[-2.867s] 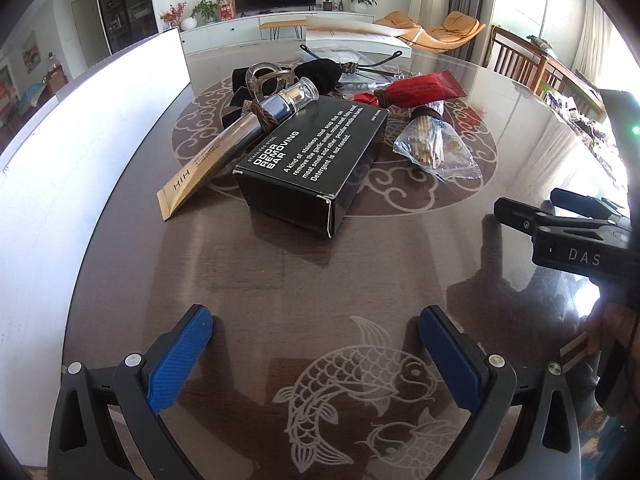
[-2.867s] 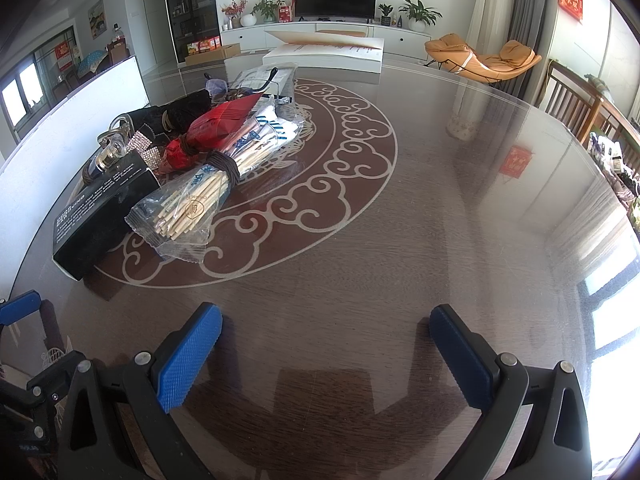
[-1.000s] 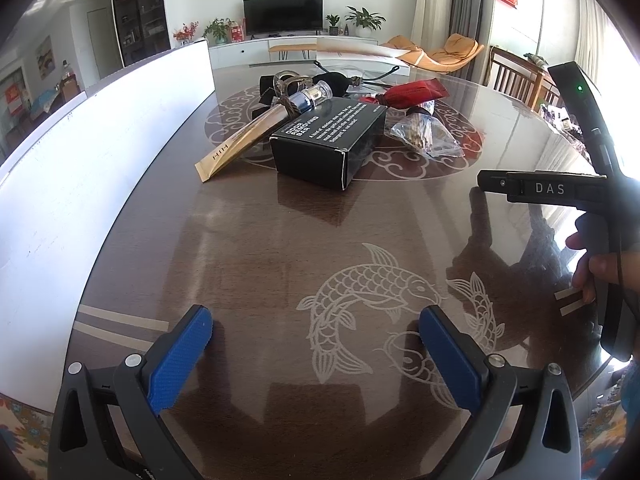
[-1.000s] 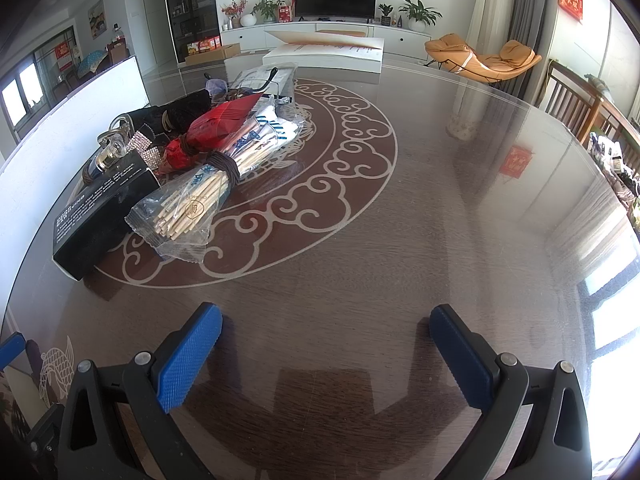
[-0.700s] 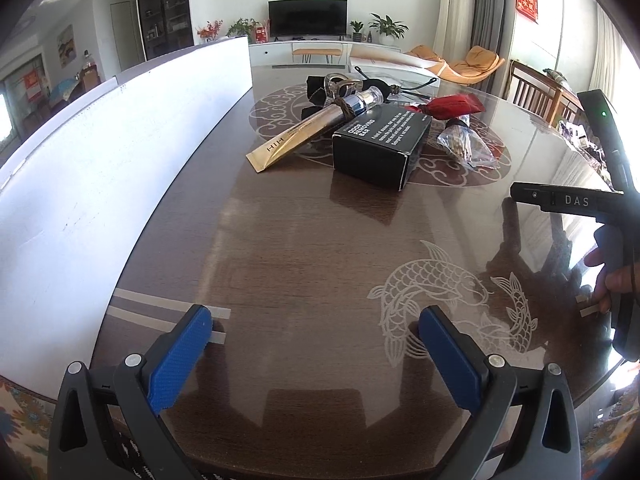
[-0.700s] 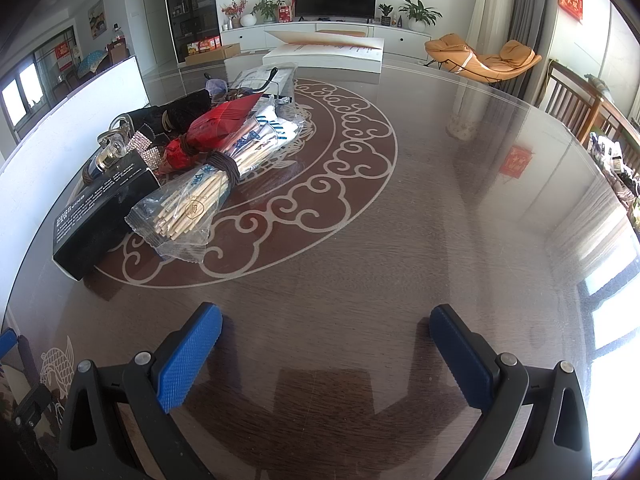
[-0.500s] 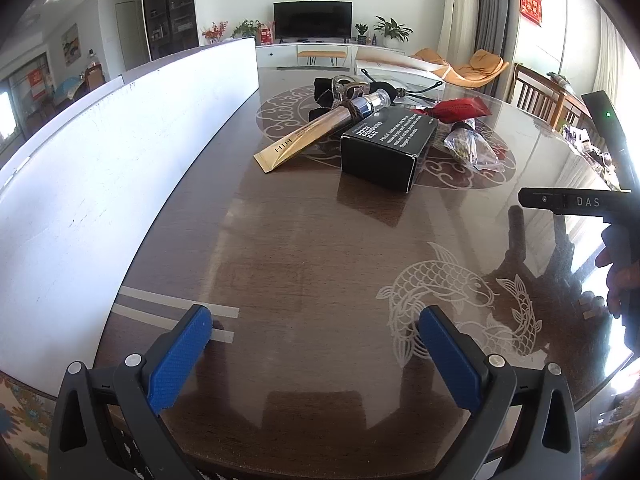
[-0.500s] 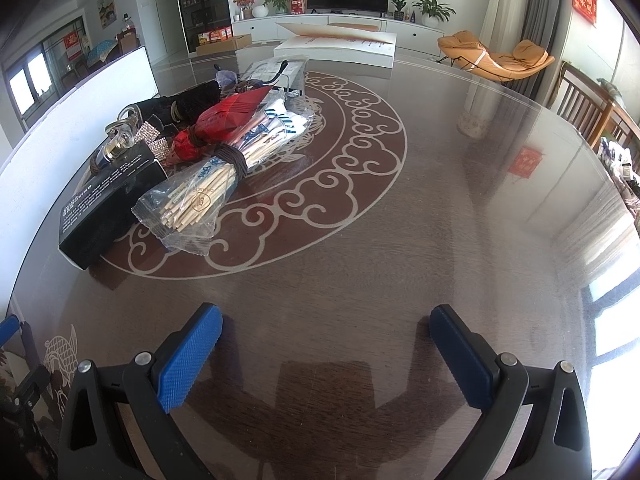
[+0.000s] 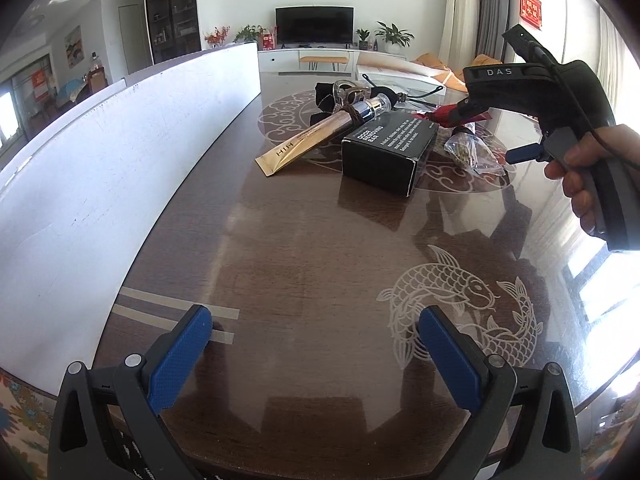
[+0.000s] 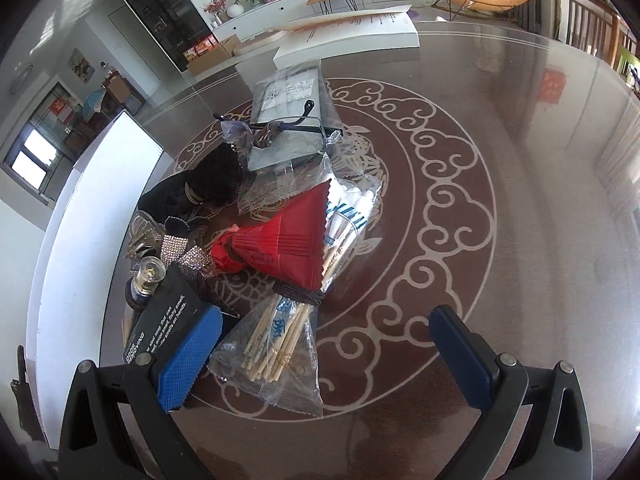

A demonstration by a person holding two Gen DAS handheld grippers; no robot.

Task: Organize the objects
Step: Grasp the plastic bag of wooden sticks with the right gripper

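Glossy dark table (image 10: 520, 200) carries the clutter. Our right gripper (image 10: 324, 344) hangs spread above the chopstick bundle (image 10: 280, 344), just right of the black box (image 10: 164, 328); we should straddle its cord-tied waist. Left gripper (image 9: 312, 354) spread, empty, well short of the box.

The left wrist view looks low across the glossy brown table (image 9: 320, 240); the right wrist view hangs close above. Both share the black printed carton (image 9: 386, 148) (image 10: 164, 326), at 1 and 8 o'clock.
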